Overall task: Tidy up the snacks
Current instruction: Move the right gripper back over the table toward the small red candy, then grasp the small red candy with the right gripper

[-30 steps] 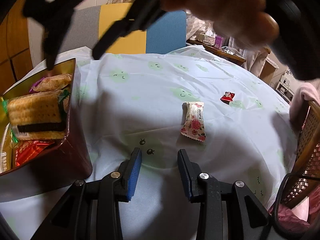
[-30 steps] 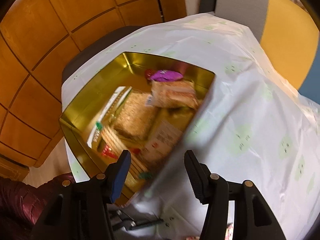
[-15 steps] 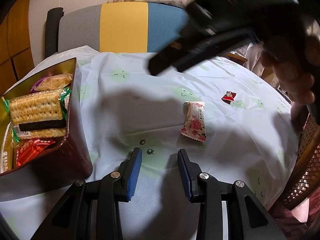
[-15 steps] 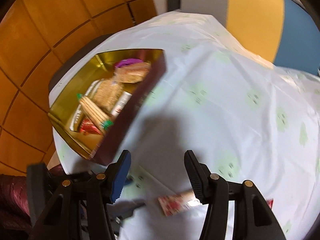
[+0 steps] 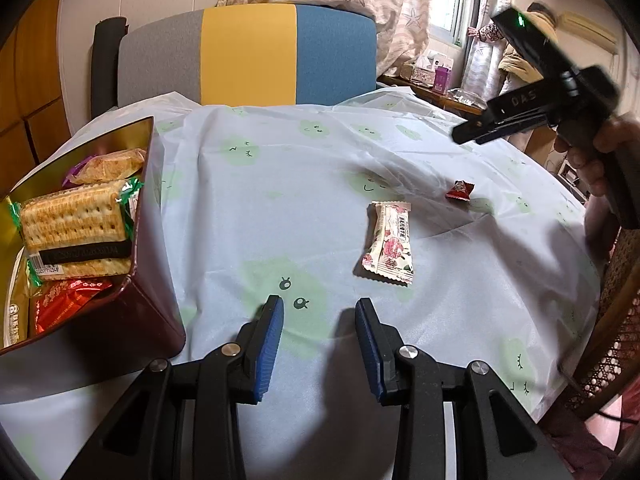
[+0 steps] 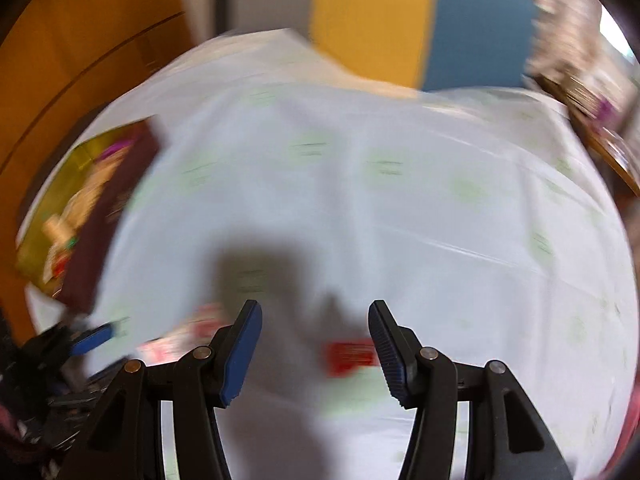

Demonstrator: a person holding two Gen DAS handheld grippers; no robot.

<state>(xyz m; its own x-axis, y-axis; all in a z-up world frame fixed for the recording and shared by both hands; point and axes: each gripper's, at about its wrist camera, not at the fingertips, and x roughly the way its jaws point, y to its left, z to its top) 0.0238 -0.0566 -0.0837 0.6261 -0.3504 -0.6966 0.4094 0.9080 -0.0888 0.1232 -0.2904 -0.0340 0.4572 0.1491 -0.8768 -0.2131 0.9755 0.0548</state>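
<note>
From the left wrist view, the left gripper [image 5: 319, 312] hangs over the tabletop [image 5: 280, 200], which is covered in a pale cloth with green faces; its blue-padded jaws stand apart with nothing between them, only bare cloth. At the left edge sits a gold-lined tin [image 5: 140, 240] holding a pack of crackers [image 5: 72, 220], a red packet [image 5: 64, 304] and other wrapped snacks. On the cloth ahead lies a white floral snack bar [image 5: 390, 246], and just beyond it to the right a small red candy [image 5: 460, 191], apart from the bar. At the far right a hand [image 5: 592, 160] carries the right gripper [image 5: 464, 136] above the cloth. The right wrist view is blurred: the right gripper's jaws stand apart, empty, with the red candy showing between them near the right finger, the snack bar [image 6: 180, 340] at lower left and the tin [image 6: 100, 200] far left.
</note>
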